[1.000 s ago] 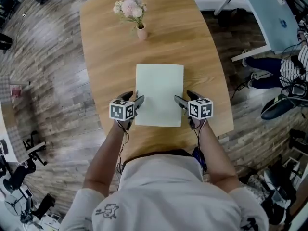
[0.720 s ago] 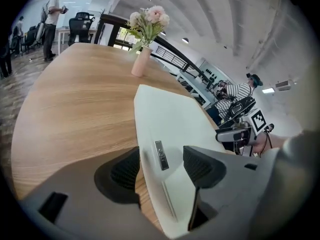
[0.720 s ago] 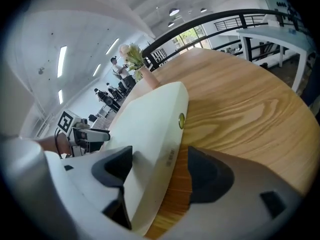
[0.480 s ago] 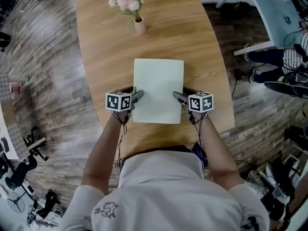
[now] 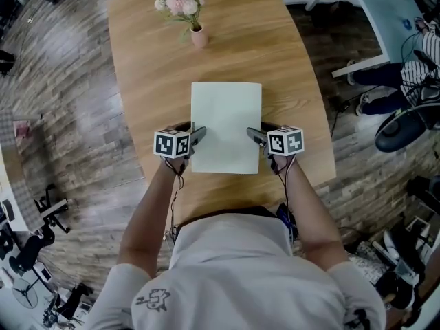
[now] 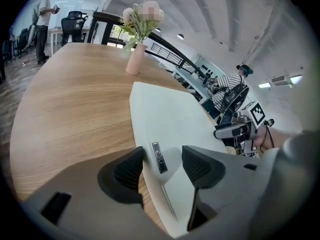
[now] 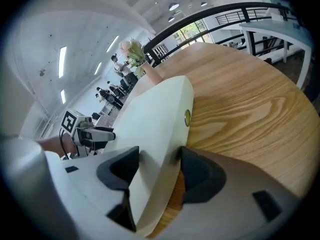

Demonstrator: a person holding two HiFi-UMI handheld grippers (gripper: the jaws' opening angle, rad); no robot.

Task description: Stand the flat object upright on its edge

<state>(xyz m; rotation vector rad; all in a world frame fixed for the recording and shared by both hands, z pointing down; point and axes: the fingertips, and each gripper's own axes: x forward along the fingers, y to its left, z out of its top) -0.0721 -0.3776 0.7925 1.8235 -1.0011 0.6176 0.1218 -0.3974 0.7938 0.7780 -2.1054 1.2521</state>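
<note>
A pale green flat object (image 5: 225,126) lies face down on the wooden table (image 5: 151,67), its long sides running away from me. My left gripper (image 5: 194,135) stands at its left edge near the front. In the left gripper view the jaws (image 6: 162,166) straddle that edge (image 6: 170,119) with room left at the pads. My right gripper (image 5: 253,135) is at the right edge. Its jaws (image 7: 157,169) are closing with the edge (image 7: 155,119) between them; the lower pad is against the edge, and the upper one still shows a gap.
A pink vase of flowers (image 5: 198,36) stands at the table's far end, well beyond the object. The table's front edge runs just behind both grippers. To the right, off the table, are a white desk (image 5: 385,12) and a seated person in stripes (image 5: 430,53).
The head view has shifted a little. Both grippers stay at the object's side edges, and the object has not visibly moved.
</note>
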